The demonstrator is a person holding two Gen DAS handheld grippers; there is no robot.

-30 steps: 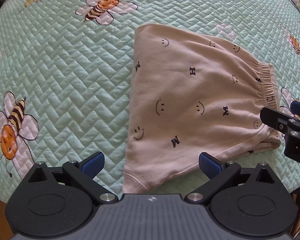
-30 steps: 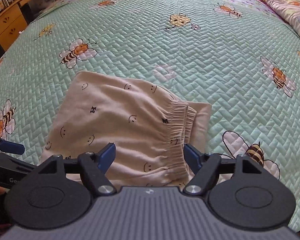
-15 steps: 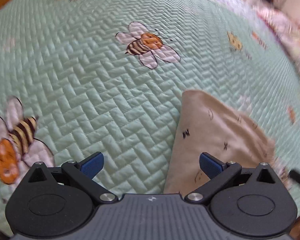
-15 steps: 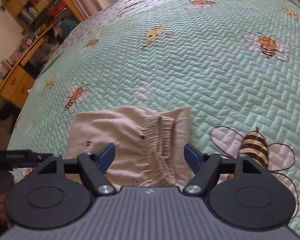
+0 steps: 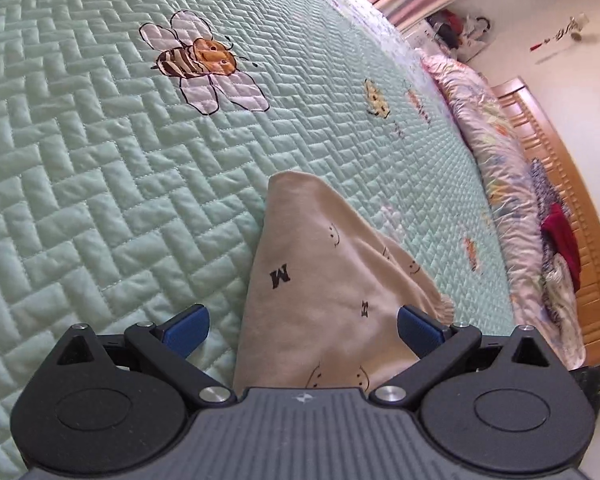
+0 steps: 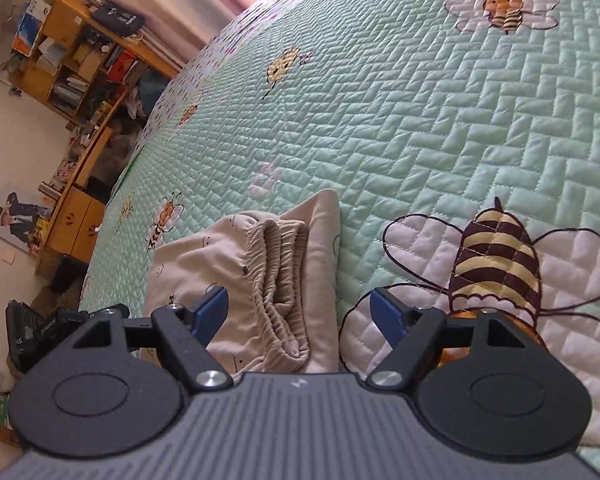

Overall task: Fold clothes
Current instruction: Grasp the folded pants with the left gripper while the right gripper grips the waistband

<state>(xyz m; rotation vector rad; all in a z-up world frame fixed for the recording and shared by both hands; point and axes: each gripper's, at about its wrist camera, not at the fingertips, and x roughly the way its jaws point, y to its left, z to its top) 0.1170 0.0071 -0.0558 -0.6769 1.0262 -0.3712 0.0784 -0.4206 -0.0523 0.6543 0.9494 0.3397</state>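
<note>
Both cameras have swung and tilted over the past second, so the folded beige shorts [image 5: 328, 292] that earlier filled the left wrist view now show there only as a narrow wedge, and room furniture has come into sight at the edges of both views. On the left, the left gripper [image 5: 302, 326] has its blue pads spread wide with nothing between them, poised over the near part of the cloth; its left pad sits above the green bee-print quilt [image 5: 100, 160] and its right pad above the fabric. Only this view shows the rumpled floral duvet [image 5: 500, 152] and the wooden headboard [image 5: 556, 184] along the far right of the bed. Here the shorts run lengthwise from the near edge away to a rounded folded corner pointing far and slightly left, smiley faces and letters printed across them. The right wrist view alone reveals the gathered elastic waistband [image 6: 278, 280], doubled over and running near to far through the middle of the bundle, with a flat layer beside it on the right. The right gripper [image 6: 300, 314] is likewise spread wide and empty, straddling that waistband end. A wooden bookshelf [image 6: 72, 52] and desk [image 6: 76, 204] stand far left, and part of the other gripper is visible at the left edge.
</note>
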